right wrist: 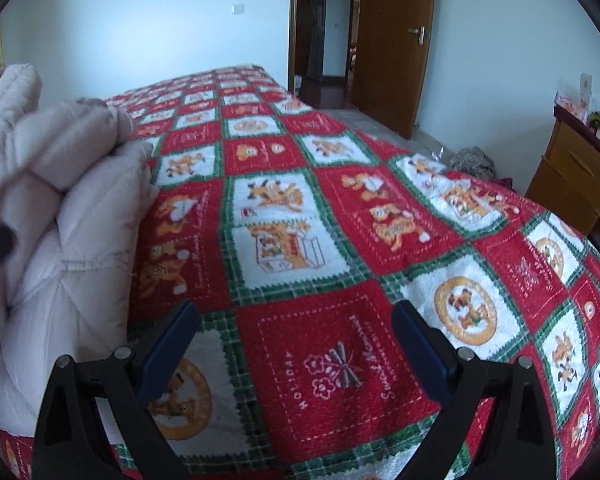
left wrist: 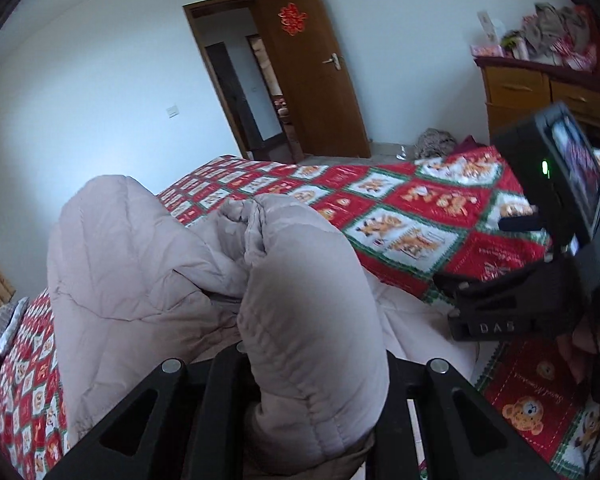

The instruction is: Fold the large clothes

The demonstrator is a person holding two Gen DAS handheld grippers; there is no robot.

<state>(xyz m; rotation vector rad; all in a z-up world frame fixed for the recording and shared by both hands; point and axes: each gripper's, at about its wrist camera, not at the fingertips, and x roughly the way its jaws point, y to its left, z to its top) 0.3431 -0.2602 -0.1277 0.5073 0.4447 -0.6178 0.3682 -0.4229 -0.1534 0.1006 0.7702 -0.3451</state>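
left tool (left wrist: 300, 392): pinching puffy coat (left wrist: 188, 264), lifted over bed (left wrist: 440, 216) | right tool (right wrist: 296, 344): wide open, holds nothing, beside coat | fold: half done, I think

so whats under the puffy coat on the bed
The pale quilted coat lies on the red and green patchwork blanket, which shows all around it. The left gripper grips a fold of the coat. Whatever lies directly beneath it is covered.

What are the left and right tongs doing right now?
Left tongs: shut on the pink padded coat, a fold bulging between the fingers.
Right tongs: open, empty, above the red patchwork bedspread.
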